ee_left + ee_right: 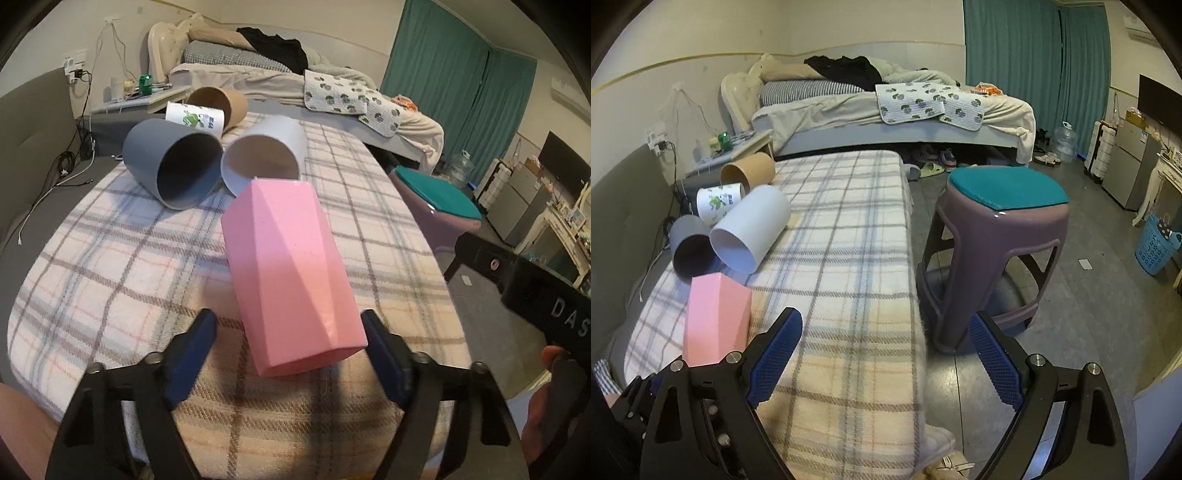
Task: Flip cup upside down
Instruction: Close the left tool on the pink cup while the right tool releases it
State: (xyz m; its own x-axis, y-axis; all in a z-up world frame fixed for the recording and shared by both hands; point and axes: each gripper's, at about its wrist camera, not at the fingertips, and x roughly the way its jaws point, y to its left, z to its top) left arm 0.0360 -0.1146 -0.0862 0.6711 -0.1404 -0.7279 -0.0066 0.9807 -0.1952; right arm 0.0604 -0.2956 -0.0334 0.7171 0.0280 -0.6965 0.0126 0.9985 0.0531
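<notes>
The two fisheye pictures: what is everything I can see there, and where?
pink cup: 1, pink, faceted, between the left claw's fingers
grey cup: 1, grey, on its side, cloth's far left
white cup: 1, white, on its side beside the grey
printed cup: 1, white with green print, behind
brown cup: 1, brown, farthest
plaid cloth: 1, cream checks, under the cups
stool: 1, purple, teal pad, floor
bed: 1, far wall
left claw: open
right claw: open, holding nothing
</notes>
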